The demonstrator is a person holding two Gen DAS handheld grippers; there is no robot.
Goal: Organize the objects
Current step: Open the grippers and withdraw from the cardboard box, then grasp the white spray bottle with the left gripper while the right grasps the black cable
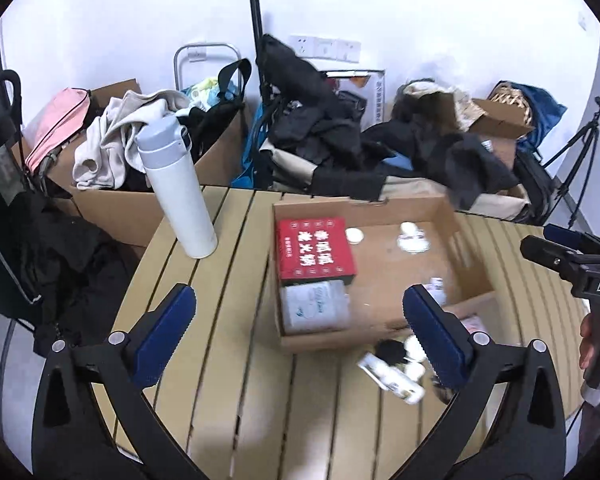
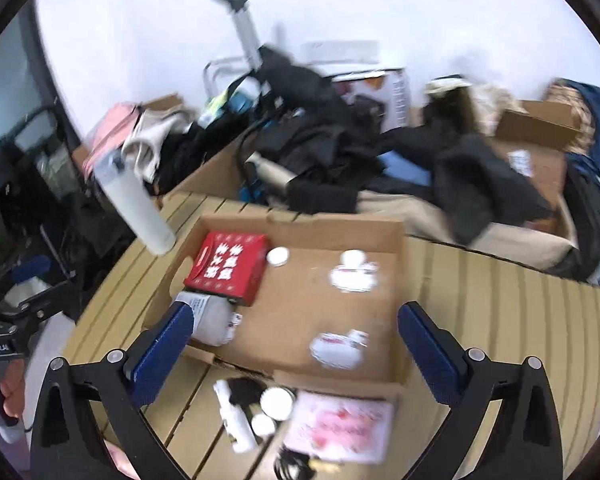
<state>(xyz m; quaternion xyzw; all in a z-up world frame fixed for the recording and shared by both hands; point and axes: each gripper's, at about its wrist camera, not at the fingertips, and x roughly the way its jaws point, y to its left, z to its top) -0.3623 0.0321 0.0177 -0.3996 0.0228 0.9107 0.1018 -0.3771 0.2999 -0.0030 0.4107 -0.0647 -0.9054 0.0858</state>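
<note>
Left gripper (image 1: pixel 300 312) and right gripper (image 2: pixel 296 332) both gape wide, holding nothing. Nearest, at 6 o'clock on the desk (image 1: pixel 220 360), small bottles (image 2: pixel 236 416), white jars (image 2: pixel 276 402) and a pink packet (image 2: pixel 340 426) still wait. Beyond, the cardboard box (image 2: pixel 340 228) already holds a red carton (image 2: pixel 228 266) at 10 o'clock, with a few small items; I judge it partly done

left wrist: above table (image 1: pixel 228 360), angled down | right wrist: same | shared: cardboard box (image 1: pixel 452 216)
</note>
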